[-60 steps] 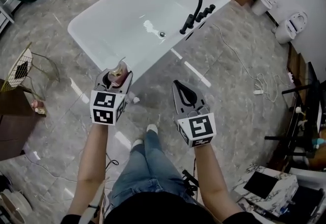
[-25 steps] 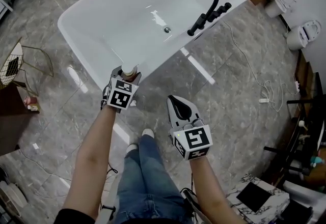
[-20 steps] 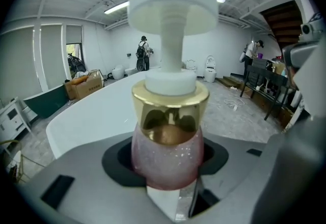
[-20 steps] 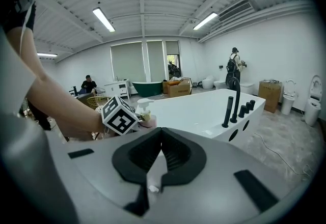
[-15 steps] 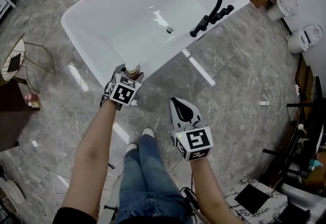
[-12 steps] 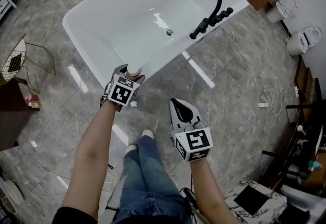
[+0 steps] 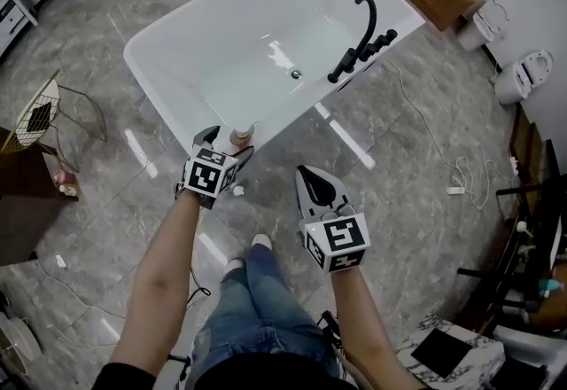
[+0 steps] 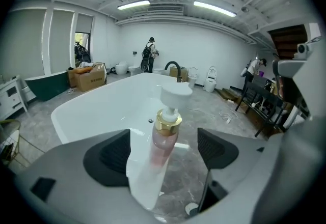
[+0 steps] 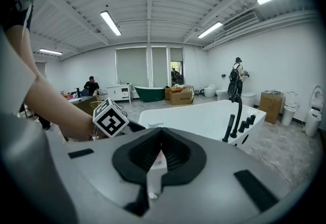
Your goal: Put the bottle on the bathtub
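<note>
Right gripper (image 7: pixel 308 174): jaws closed together, nothing held, above the grey marble floor (image 7: pixel 399 158). Left gripper (image 7: pixel 227 143): jaws just opened wide, pads clear on either side of the bottle (image 8: pixel 164 144), which has a translucent pink body, gold collar and white pump head and stands on the near rim of the white bathtub (image 7: pixel 221 34). Black faucet (image 7: pixel 359 29): mounted on the tub's far rim.

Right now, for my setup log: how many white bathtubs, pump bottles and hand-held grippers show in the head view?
White bathtub: 1
Pump bottle: 1
Hand-held grippers: 2 (left hand-held gripper, jaws just opened, bottle between them; right hand-held gripper, shut)
Total: 4
</note>
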`<action>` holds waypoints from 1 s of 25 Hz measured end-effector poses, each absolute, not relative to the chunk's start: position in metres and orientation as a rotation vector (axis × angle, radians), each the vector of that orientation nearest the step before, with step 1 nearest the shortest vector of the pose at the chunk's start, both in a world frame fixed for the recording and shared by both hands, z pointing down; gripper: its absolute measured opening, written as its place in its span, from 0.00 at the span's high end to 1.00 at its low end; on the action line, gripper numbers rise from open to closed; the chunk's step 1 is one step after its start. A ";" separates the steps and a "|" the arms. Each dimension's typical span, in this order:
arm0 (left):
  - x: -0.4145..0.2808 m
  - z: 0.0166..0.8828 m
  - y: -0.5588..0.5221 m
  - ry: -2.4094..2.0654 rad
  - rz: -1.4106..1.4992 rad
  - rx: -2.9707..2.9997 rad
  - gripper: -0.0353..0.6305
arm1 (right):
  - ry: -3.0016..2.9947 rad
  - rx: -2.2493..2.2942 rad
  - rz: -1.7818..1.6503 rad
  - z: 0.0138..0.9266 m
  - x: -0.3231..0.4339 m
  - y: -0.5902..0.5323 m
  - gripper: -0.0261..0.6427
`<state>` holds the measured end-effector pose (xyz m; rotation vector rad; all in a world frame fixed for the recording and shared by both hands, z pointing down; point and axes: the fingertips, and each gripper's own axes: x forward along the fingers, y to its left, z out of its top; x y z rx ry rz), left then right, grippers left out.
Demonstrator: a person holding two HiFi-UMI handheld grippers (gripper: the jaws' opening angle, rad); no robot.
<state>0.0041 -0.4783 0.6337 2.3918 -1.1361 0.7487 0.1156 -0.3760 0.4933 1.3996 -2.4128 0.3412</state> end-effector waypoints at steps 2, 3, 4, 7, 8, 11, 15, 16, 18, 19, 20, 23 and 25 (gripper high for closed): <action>0.004 0.622 -0.473 -1.146 0.726 2.382 0.35 | -2.425 1.403 0.308 0.478 0.114 -0.377 0.94; 0.002 0.616 -0.469 -1.152 0.721 2.380 0.35 | -2.430 1.403 0.295 0.471 0.112 -0.375 0.94; -0.001 0.611 -0.464 -1.157 0.718 2.379 0.35 | -2.436 1.402 0.284 0.465 0.109 -0.373 0.94; -0.011 0.591 -0.454 -1.181 0.694 2.385 0.35 | -2.455 1.396 0.236 0.443 0.102 -0.367 0.94; -0.012 0.582 -0.452 -1.187 0.681 2.393 0.35 | -2.460 1.391 0.216 0.435 0.100 -0.365 0.94; -0.015 0.556 -0.444 -1.196 0.655 2.438 0.35 | -2.481 1.369 0.163 0.416 0.095 -0.360 0.94; -0.025 0.525 -0.433 -1.217 0.634 2.490 0.35 | -2.497 1.355 0.105 0.396 0.091 -0.352 0.94; -0.028 0.516 -0.430 -1.228 0.620 2.500 0.35 | -2.496 1.352 0.087 0.390 0.090 -0.350 0.94; -0.035 0.497 -0.425 -1.260 0.577 2.517 0.35 | -2.489 1.351 0.045 0.379 0.089 -0.345 0.94; -0.039 0.488 -0.420 -1.280 0.547 2.523 0.35 | -2.485 1.353 0.025 0.373 0.089 -0.342 0.94; -0.043 0.480 -0.416 -1.303 0.513 2.526 0.35 | -2.482 1.359 0.007 0.368 0.089 -0.338 0.94; -0.056 0.454 -0.406 -1.378 0.411 2.534 0.35 | -2.469 1.382 -0.045 0.355 0.091 -0.331 0.94; -0.060 0.435 -0.401 -1.420 0.374 2.555 0.35 | -2.458 1.399 -0.072 0.345 0.095 -0.330 0.94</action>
